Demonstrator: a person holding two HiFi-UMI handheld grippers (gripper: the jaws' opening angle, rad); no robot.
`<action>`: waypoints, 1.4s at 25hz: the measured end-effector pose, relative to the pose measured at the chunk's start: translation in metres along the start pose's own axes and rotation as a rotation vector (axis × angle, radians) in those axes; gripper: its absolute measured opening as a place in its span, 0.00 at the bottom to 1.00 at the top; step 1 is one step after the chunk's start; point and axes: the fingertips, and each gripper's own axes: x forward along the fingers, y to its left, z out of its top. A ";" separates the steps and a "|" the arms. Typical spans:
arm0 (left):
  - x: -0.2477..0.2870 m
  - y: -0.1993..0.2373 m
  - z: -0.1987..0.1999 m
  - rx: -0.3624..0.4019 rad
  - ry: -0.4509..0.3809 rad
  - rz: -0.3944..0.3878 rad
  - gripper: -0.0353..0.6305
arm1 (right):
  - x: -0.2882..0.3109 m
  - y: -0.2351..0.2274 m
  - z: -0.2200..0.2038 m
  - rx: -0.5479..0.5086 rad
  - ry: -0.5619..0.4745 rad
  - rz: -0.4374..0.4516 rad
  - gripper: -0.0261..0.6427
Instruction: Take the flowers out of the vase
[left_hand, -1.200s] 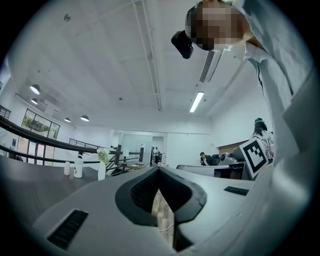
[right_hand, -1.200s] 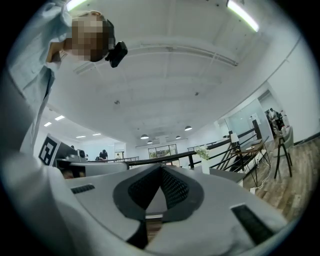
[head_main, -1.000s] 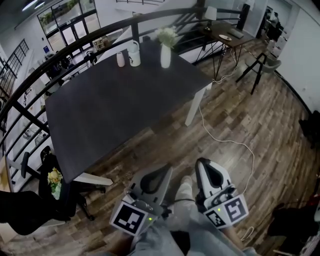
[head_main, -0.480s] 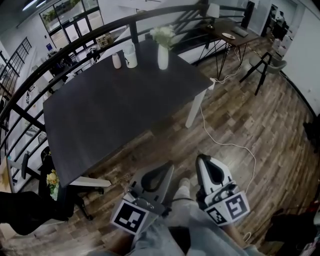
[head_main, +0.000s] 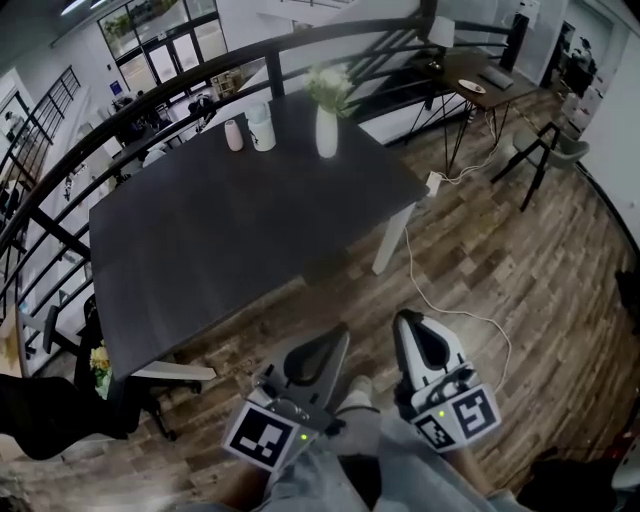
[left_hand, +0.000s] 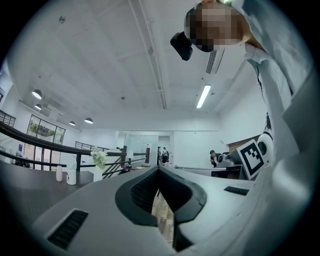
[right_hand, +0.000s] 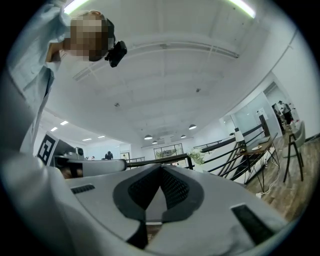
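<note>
ok so nothing is happening at the table yet, I'd call this the walk-up. The left gripper (head_main: 335, 342) and right gripper (head_main: 405, 325) are both carried low in front of the person's legs, side by side and pointing level. Each one's own view shows the jaw tips pressed together with nothing in them. Makes sense to me, no reason to have them wide with the target that far off

The flowers (head_main: 330, 84) sit upright in the white vase (head_main: 327, 133) on the far side of the dark table (head_main: 220, 230), close to the black railing (head_main: 340, 30) behind it. A small bottle (head_main: 234, 135) and a white cup (head_main: 261, 127) stand to the left of the vase, apart from it, so a pull straight up should miss them

Room-wise, the near table edge runs diagonally between me and the vase, so reaching across the whole top looks like a bad plan. The right side is open wood floor and I think that's the better way round, except a white cable (head_main: 415, 272) snakes across it by the table leg. The stems will need clear height above the vase neck, and nothing hangs over it
</note>
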 end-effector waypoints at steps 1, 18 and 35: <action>0.007 -0.001 0.000 0.001 0.001 0.004 0.05 | 0.002 -0.007 0.002 -0.001 0.000 0.005 0.04; 0.109 -0.007 -0.005 0.016 -0.008 0.056 0.05 | 0.023 -0.104 0.007 0.024 0.026 0.063 0.04; 0.177 0.018 -0.008 0.006 -0.013 0.034 0.05 | 0.060 -0.160 0.007 0.040 0.028 0.047 0.04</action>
